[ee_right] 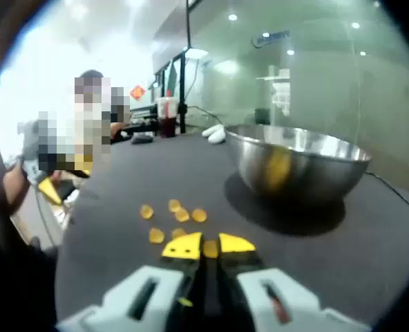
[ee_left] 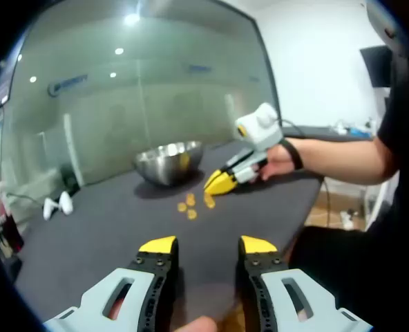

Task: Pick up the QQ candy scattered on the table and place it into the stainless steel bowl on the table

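Left tool (ee_left: pixel 208 244) hovers at a desk (ee_left: pixel 108 228) edge, jaws spread, gripping nothing. Right tool (ee_right: pixel 208 245) low over the desk, yellow tips nearly together around one QQ candy (ee_right: pixel 210 248). Other candies (ee_right: pixel 173 214) lie loose just beyond it. Stainless steel bowl (ee_right: pixel 298 162) stands near them, farther from the edge.
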Demonstrator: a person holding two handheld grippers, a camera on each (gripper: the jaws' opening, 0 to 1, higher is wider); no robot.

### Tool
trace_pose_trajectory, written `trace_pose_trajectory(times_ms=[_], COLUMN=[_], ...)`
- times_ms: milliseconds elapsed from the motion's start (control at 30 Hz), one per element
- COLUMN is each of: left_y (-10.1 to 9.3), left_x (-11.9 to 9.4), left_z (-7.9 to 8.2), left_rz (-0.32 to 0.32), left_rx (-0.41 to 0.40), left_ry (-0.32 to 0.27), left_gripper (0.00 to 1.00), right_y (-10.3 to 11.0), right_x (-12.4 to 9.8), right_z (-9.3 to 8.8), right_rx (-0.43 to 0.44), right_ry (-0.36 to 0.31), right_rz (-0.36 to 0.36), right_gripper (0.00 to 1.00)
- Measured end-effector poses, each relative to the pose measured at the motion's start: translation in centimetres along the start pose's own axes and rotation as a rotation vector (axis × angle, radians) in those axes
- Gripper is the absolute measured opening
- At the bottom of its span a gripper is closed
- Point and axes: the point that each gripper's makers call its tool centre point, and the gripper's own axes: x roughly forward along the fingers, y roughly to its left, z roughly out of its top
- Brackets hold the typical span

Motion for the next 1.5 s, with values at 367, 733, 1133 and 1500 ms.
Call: trace_pose_trajectory(times_ms=[367,733,1133,1500], left_y=[-0.3,-0.8,-1.4,-1.2], left_x=[0.2,0.3,0.2,0.1], left_z=[-0.3,-0.1,0.2,0.5], left_rz=[-0.001,-0.011,-0.022,-0.021], left_rx=[-0.002,0.002,0.013,0.024], left_ry=[0.003,0.002,0.006,0.015], left_gripper=[0.36,0.36,0.36,0.36], right_y=[-2.7,-7.1,-10.8,-12.3], right_x=[-3.6,-4.8,-1.1,0.1], right_z=[5.4,11.5,13.1,13.5], right_rx=[0.118,-0.001,-0.07,-0.062], right_ry=[-0.165,-0.275,-0.243,-0.242], right_rz=[-0.134,-0.318,-0.433,-0.468], right_gripper=[0.09,0.09,0.09,0.09])
